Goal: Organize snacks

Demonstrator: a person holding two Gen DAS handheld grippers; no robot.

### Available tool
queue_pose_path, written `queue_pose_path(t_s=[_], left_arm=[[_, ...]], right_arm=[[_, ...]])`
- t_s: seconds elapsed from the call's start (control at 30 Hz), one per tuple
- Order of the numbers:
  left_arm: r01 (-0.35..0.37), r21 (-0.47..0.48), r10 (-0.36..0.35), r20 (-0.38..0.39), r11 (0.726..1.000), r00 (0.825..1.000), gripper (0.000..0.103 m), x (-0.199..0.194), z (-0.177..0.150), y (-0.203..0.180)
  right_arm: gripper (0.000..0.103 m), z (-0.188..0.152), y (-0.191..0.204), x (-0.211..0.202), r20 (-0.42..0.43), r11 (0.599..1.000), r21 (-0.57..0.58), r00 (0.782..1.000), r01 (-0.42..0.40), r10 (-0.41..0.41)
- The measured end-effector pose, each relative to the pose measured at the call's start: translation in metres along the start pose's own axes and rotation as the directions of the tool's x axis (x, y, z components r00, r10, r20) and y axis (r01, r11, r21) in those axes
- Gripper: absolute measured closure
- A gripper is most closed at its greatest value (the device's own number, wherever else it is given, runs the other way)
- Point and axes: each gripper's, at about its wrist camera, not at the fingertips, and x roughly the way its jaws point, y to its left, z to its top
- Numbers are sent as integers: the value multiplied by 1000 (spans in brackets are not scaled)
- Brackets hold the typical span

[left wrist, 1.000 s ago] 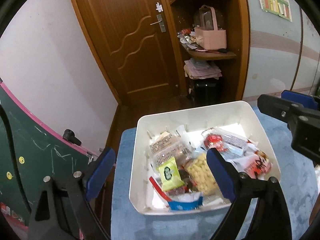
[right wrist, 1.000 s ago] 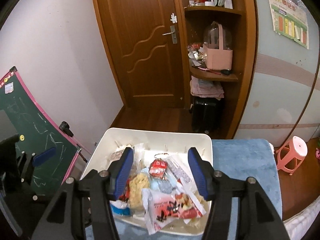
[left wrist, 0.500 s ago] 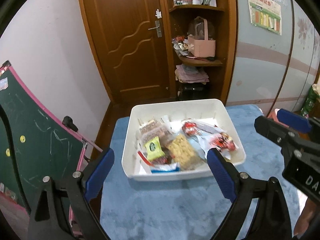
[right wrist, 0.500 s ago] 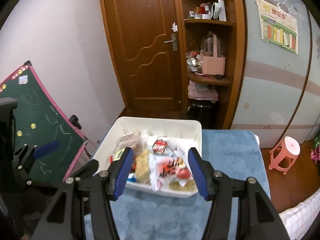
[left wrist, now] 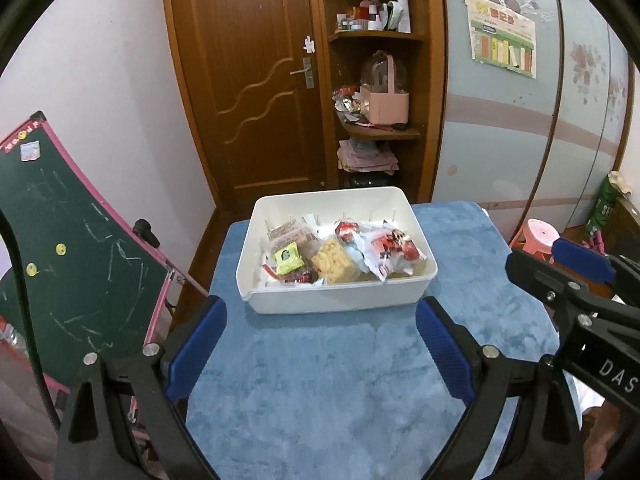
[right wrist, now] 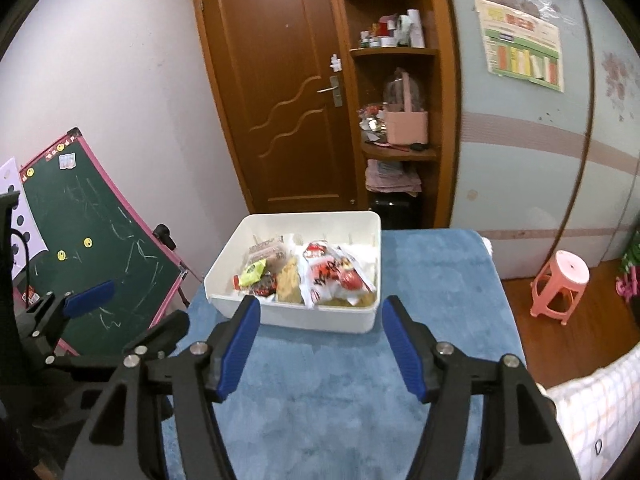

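A white plastic bin (left wrist: 336,300) stands at the far end of a blue plush table top (left wrist: 320,380). It holds several snack packets: a green one (left wrist: 287,256), a yellow one (left wrist: 334,266), red and white ones (left wrist: 390,248). The bin also shows in the right wrist view (right wrist: 308,316). My left gripper (left wrist: 320,348) is open and empty, held back from the bin's near wall. My right gripper (right wrist: 322,340) is open and empty, just short of the bin. The right gripper shows at the right edge of the left wrist view (left wrist: 580,280).
A green chalkboard easel (left wrist: 60,260) leans at the table's left. A wooden door (left wrist: 248,80) and corner shelves (left wrist: 376,128) stand behind. A pink stool (right wrist: 560,284) is on the floor at the right. A checked cloth (right wrist: 592,400) lies near the right.
Both grippers have pulled back and up from the bin, which now looks smaller and farther away. Both stay open and empty. The snacks lie in the bin as before.
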Motion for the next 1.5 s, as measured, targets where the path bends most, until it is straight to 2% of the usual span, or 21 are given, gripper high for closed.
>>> queue_pose_path(t_s=[0.03, 0.37, 0.5, 0.67, 0.83, 1.1, 1.5], left_arm=[[-3, -2, 3, -1, 1000, 1000, 1, -6, -7, -2], [-17, -40, 17, 9, 999, 1000, 1, -43, -48, -4], [-13, -48, 12, -19, 999, 1000, 1, -43, -63, -2], [-37, -67, 32, -69, 997, 997, 1, -43, -75, -1], [-20, -89, 14, -66, 996, 998, 1, -50, -84, 2], [13, -47, -17, -79, 999, 997, 1, -61, -101, -12], [-24, -37, 22, -46, 999, 999, 1, -72, -109, -19]], right_arm=[[39, -4, 0, -4, 3, 1000, -1, 1000, 6, -6], [39, -53, -3, -48, 36, 999, -15, 998, 43, -43], [39, -69, -3, -56, 26, 999, -6, 999, 32, -31], [39, -77, -5, -65, 32, 999, 19, 999, 29, -30], [39, -90, -3, -75, 40, 999, 24, 999, 22, -23], [39, -113, 3, -85, 18, 1000, -15, 1000, 10, -9], [39, -118, -3, -88, 26, 1000, -12, 1000, 11, -10]])
